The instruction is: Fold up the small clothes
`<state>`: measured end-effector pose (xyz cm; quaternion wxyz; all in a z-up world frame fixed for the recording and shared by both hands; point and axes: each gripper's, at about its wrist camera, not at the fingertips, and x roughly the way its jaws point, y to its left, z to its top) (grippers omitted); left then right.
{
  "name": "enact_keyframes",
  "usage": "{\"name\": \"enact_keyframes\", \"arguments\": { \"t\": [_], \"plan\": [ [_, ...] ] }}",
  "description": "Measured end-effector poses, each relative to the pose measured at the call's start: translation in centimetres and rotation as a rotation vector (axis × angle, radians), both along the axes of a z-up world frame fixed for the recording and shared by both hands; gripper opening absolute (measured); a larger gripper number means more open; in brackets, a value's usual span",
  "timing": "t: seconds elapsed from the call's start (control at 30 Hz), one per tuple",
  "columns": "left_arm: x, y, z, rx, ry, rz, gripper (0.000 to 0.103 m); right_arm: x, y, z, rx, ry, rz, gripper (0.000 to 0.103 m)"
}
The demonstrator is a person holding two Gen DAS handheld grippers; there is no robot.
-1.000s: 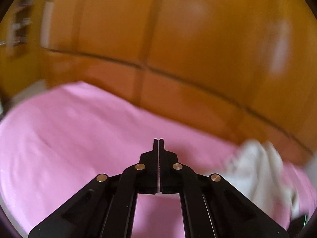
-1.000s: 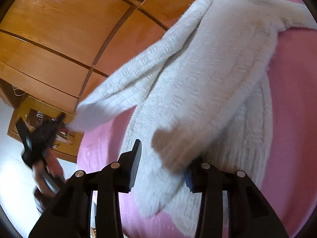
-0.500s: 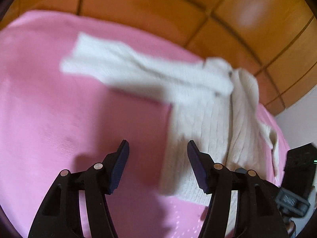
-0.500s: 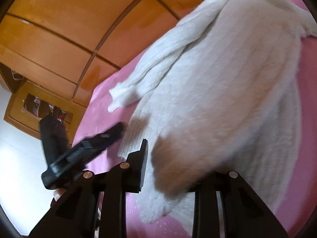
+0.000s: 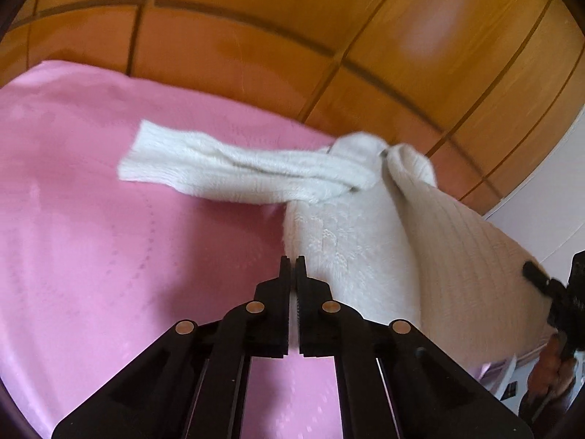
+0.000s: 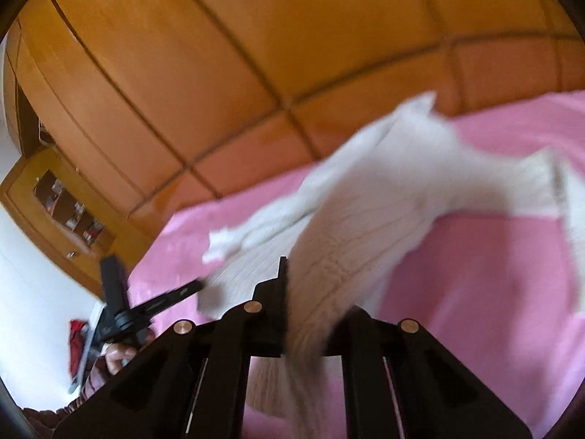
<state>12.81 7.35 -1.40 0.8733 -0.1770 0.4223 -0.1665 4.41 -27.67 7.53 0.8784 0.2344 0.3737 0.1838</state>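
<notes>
Over the pink bedspread (image 5: 91, 237), both grippers' jaws pinch a fluffy white cable-knit sweater (image 5: 347, 241), one sleeve outstretched.

Fuzzy knit sweater (image 5: 351, 248); glossy wood wardrobe (image 5: 292, 36)

Your two views are bright, with soft daylight and warm colour. On the wooden panels (image 5: 420, 33) you see pale glare patches. The white sweater (image 5: 351, 234) is sharp in your left view, and it throws a soft shadow on the pink sheet (image 5: 91, 219). In your right view the sweater (image 6: 384, 190) is smeared by motion blur. The fisheye bends the panel seams, and the corners go black.
</notes>
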Motion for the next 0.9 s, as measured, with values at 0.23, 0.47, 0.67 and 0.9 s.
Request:
{"name": "enact_keyframes", "arguments": {
  "t": [0.23, 0.47, 0.67, 0.9],
  "plan": [
    [-6.1, 4.0, 1.9, -0.046, -0.047, 0.054, 0.0, -5.5, -8.5, 0.6, -0.006, -0.005, -0.189, 0.006],
    [-4.6, 4.4, -1.7, -0.134, 0.052, 0.127, 0.075, -5.8, -8.9, -5.2, 0.052, 0.12, -0.263, 0.006],
    [0.1, -0.5, -4.8, -0.121, 0.131, 0.044, 0.068, -5.4, -8.0, -5.5, 0.058, 0.117, -0.262, 0.006],
    [3.9, -5.4, -7.2, 0.022, 0.164, -0.041, 0.005, -4.5, -8.7, -5.0, 0.037, 0.112, -0.257, 0.006]
  ]
}}
